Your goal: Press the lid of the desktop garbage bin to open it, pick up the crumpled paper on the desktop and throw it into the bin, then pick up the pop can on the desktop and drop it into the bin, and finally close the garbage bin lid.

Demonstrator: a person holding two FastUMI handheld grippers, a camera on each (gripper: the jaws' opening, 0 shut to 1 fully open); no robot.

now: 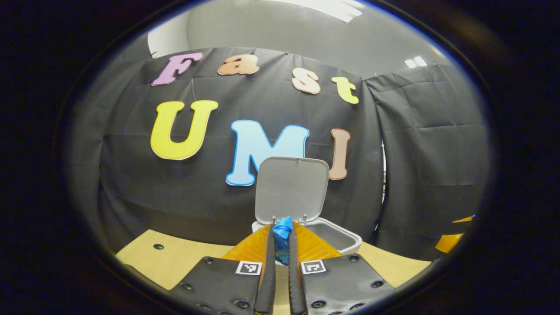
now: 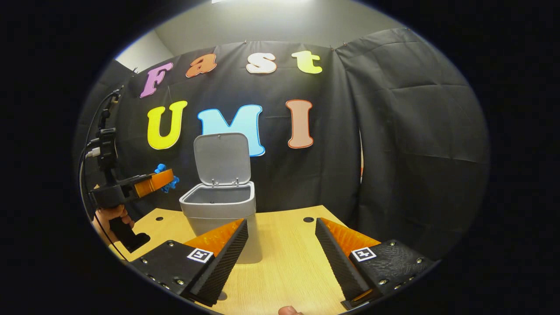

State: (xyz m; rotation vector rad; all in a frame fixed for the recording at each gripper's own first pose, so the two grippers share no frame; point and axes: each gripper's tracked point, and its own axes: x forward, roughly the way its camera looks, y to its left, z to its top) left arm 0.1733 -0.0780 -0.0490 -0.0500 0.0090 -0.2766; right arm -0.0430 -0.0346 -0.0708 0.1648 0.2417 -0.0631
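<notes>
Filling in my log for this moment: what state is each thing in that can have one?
Garbage bin: upright on the table, open.
Lid: raised, standing up at the back.
Crumpled paper: blue, held off the table, short of the bin.
Left gripper: shut on the paper.
Right gripper: open, holding nothing.

Light wood table point(image 2: 284, 258) w/ small dark round holes: one nr back left point(image 2: 159, 218), one nr back centre point(image 2: 308, 219). Black cloth wall point(image 2: 407, 144) behind, hung in creased panels. Grey room wall point(image 2: 245, 26) above the cloth; bright ceiling light point(image 1: 337, 8) at top.
</notes>
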